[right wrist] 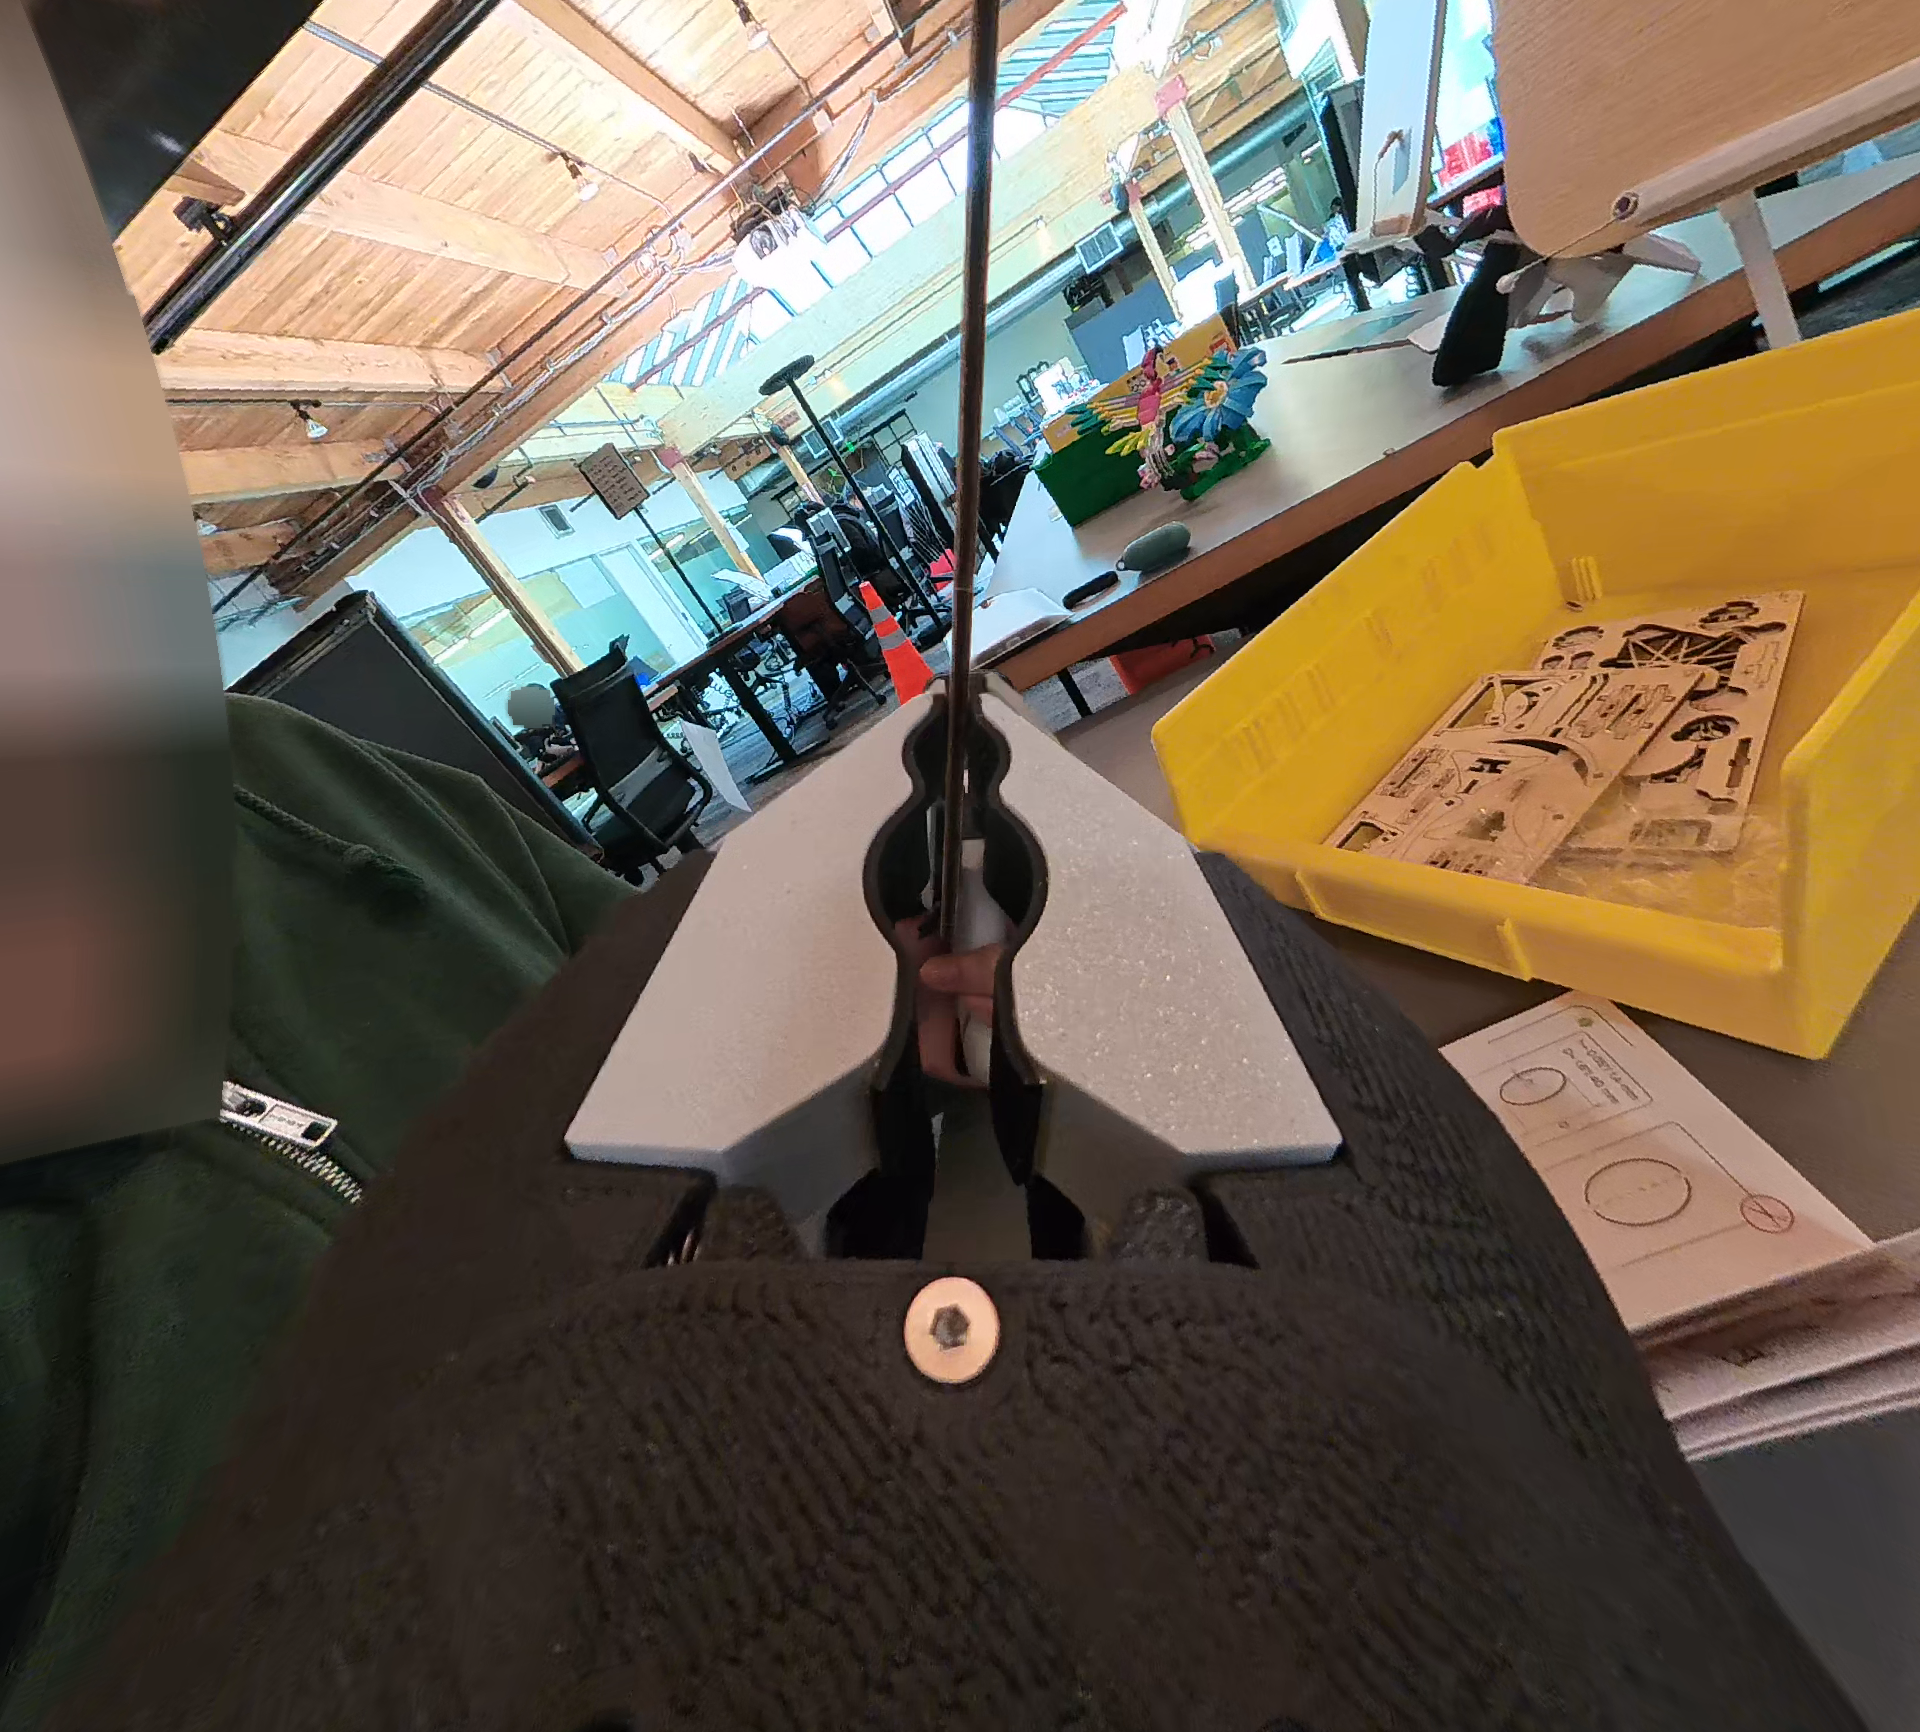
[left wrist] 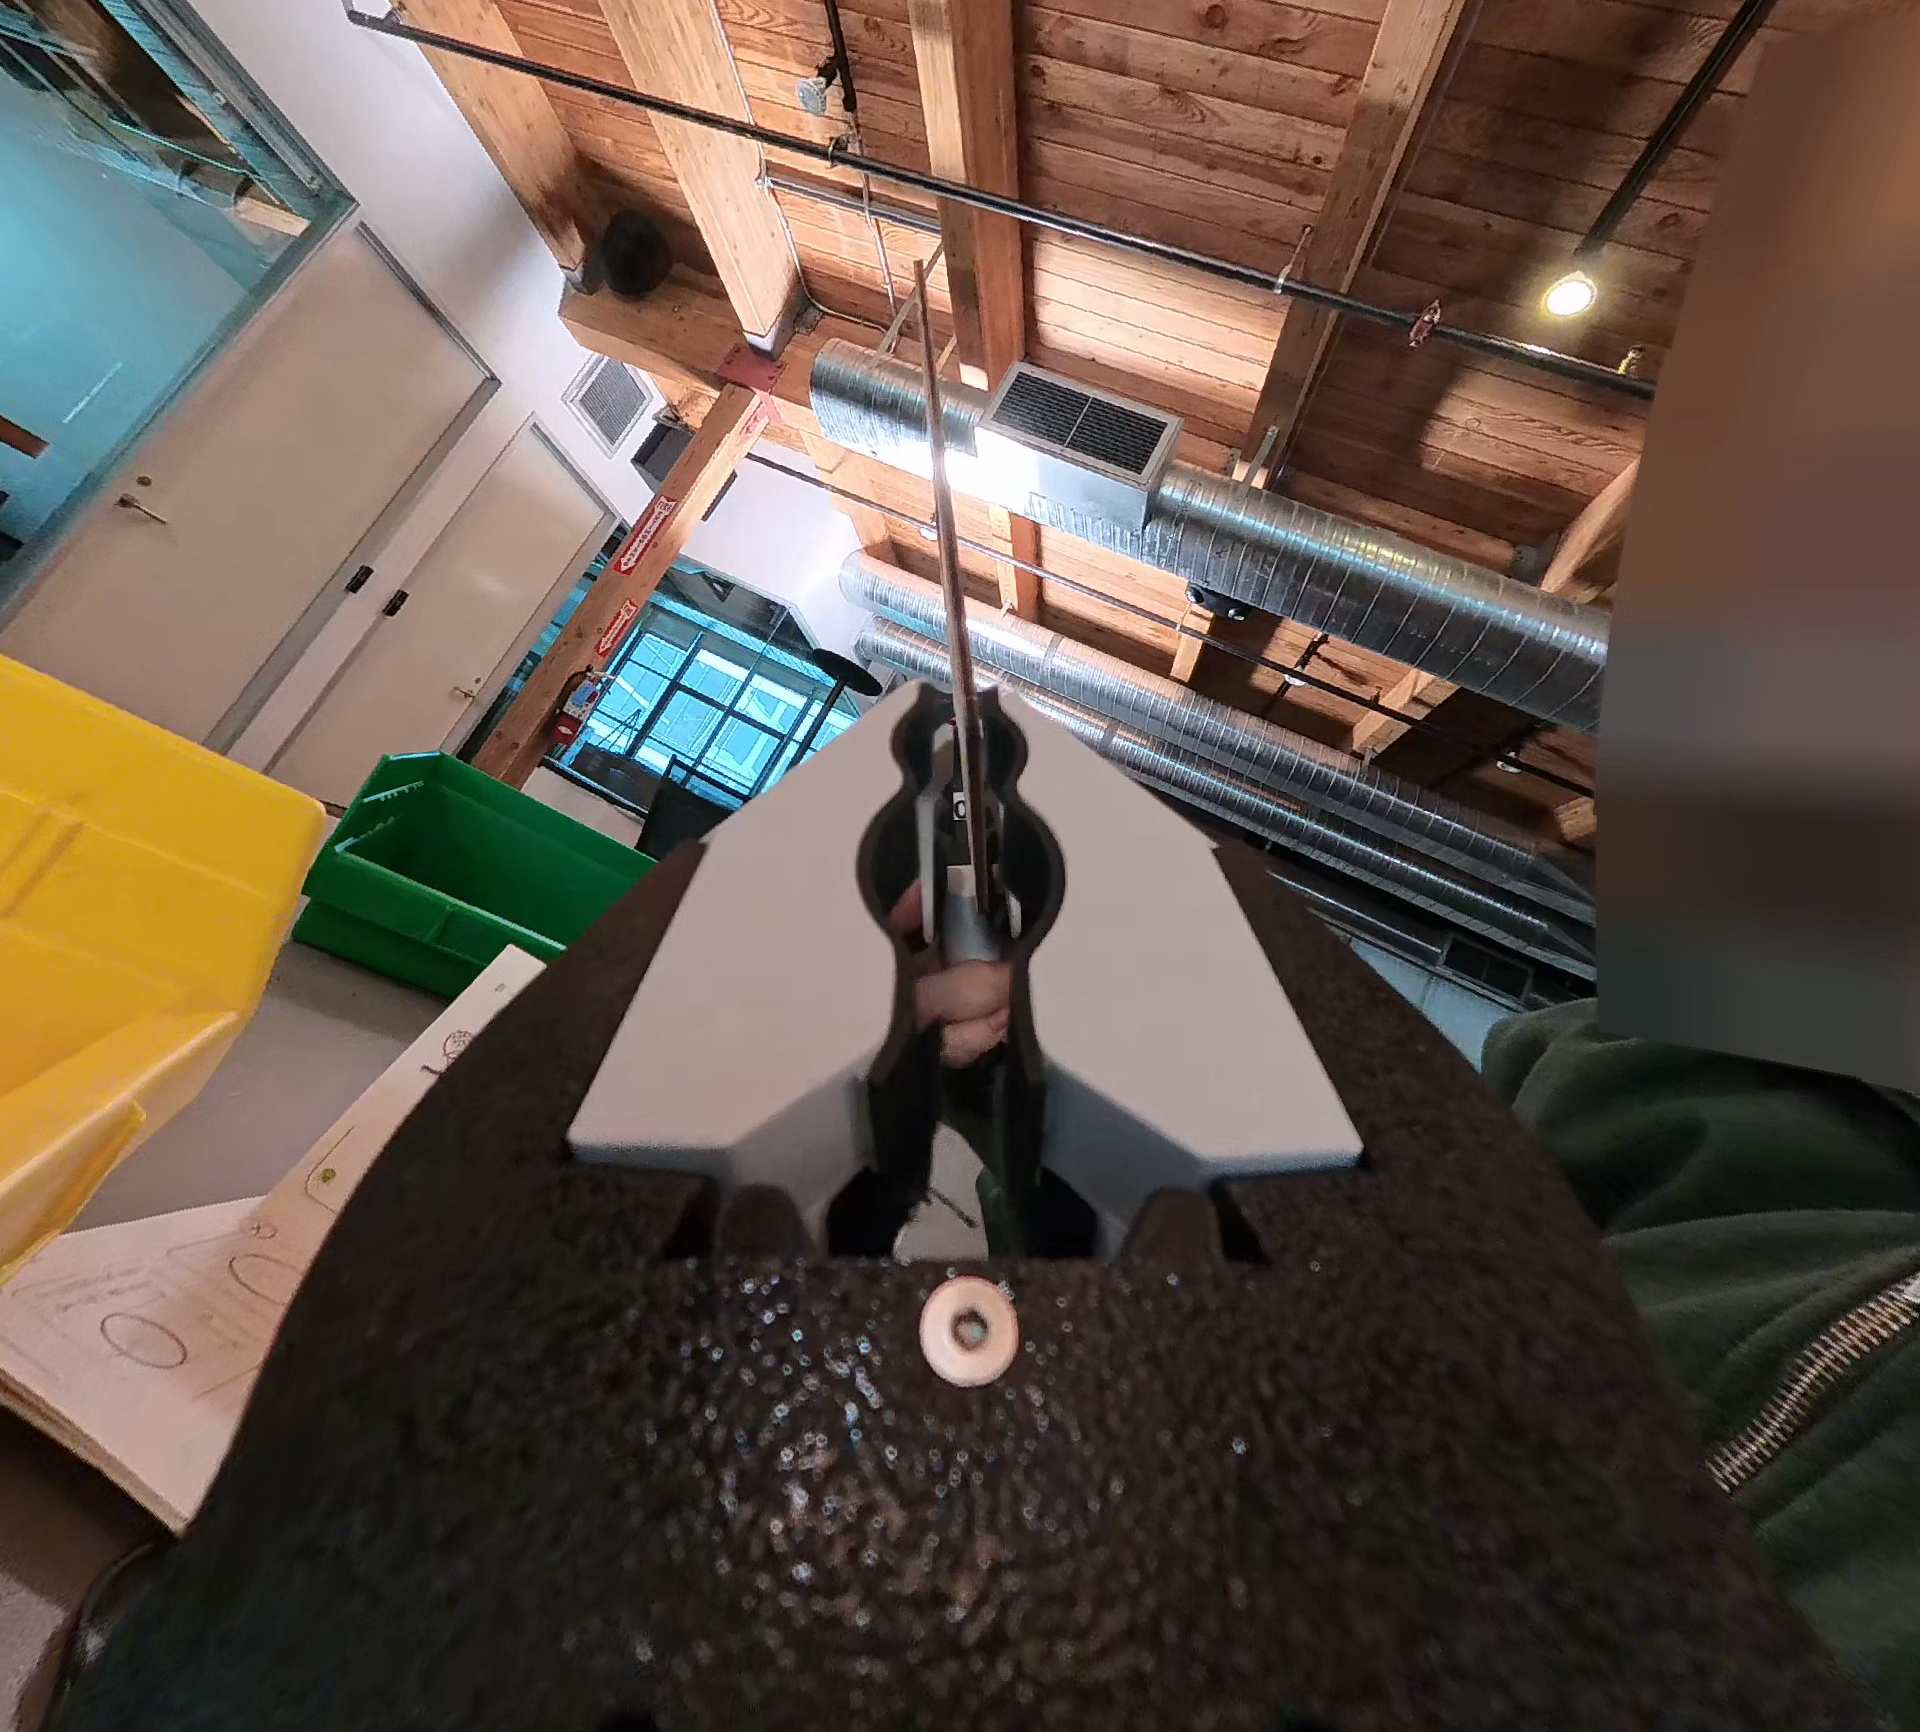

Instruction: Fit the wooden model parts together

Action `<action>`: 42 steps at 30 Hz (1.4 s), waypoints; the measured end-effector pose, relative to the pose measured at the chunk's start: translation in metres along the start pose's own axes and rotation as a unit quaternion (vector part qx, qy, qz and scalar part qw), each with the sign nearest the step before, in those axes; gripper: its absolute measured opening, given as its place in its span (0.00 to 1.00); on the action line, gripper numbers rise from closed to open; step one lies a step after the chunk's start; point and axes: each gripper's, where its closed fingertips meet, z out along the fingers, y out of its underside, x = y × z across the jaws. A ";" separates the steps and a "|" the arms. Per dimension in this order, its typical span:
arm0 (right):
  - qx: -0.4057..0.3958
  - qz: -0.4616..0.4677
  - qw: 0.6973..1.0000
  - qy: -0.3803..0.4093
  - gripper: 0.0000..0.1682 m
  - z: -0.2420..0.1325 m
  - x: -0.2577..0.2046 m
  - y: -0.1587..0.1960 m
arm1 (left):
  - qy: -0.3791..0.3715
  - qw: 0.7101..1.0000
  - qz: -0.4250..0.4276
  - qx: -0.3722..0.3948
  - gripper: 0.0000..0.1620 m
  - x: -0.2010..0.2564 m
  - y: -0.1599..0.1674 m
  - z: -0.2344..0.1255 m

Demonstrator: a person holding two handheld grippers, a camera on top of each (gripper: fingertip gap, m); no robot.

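Note:
My left gripper points up toward the ceiling, and its jaws are closed on a thin wooden sheet seen edge-on as a dark line rising from the tips. My right gripper is also tilted upward, with its jaws closed on a thin wooden sheet seen edge-on and running up out of frame. I cannot tell whether both hold the same sheet. Through each jaw gap a hand and a pale handle show behind. More laser-cut wooden model sheets lie in a yellow bin.
A person in a green zipped jacket is close by, also in the left wrist view. A yellow bin, a green bin and instruction sheets lie left. An instruction booklet lies right. One gripper's finger ends stand about 8 cm off the other's.

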 end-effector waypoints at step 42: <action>-0.074 0.034 0.997 -0.002 0.01 0.006 0.008 0.030 | 0.005 0.998 -0.053 -0.039 0.01 -0.006 0.019 0.004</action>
